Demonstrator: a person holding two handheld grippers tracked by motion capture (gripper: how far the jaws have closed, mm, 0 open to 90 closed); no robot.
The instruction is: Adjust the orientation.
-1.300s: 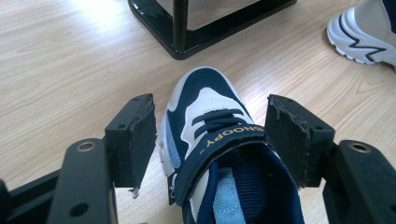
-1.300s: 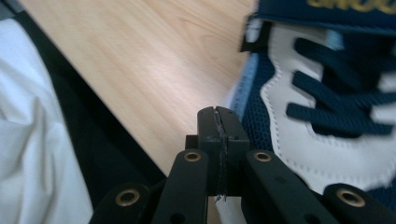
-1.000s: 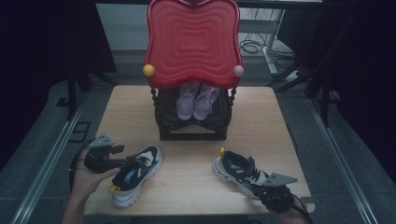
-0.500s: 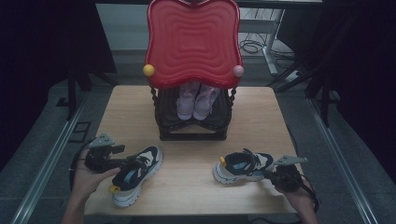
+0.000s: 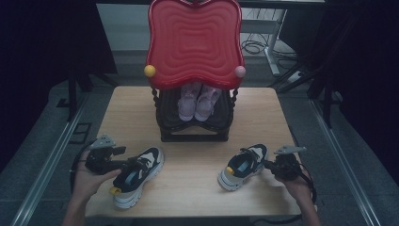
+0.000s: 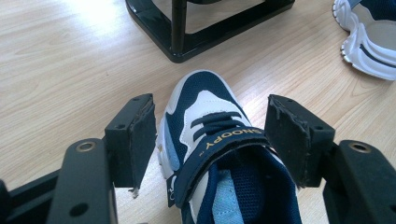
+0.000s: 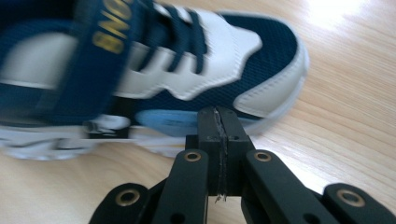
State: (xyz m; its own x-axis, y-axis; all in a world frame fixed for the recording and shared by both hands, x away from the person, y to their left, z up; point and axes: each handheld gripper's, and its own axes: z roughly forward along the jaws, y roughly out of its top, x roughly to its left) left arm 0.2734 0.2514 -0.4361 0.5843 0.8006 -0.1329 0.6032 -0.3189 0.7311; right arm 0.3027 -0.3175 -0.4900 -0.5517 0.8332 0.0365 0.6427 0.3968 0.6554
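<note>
Shoes on the table, one at each gripper.

Left shoe (image 5: 135, 176) lies on the table (image 5: 197, 188) at 7 o'clock from the black rack (image 5: 195, 123), toe pointing toward 1 o'clock; the left gripper (image 5: 123, 164) straddles its rear half with jaws spread wide, and in the left gripper view the pads (image 6: 140, 140) stand clear of the shoe (image 6: 219, 154) on both sides. Right shoe (image 5: 243, 165) lies at 5 o'clock from the rack, toe toward 7 o'clock. The right gripper (image 5: 269, 165) sits at its heel end, at 3 o'clock of it, jaws pressed together with nothing between them; in the right gripper view the closed tips (image 7: 218, 126) meet the shoe's (image 7: 187, 65) side by the sole. A pink pair (image 5: 197, 101) sits on the rack under the red tray (image 5: 195, 42).
</note>
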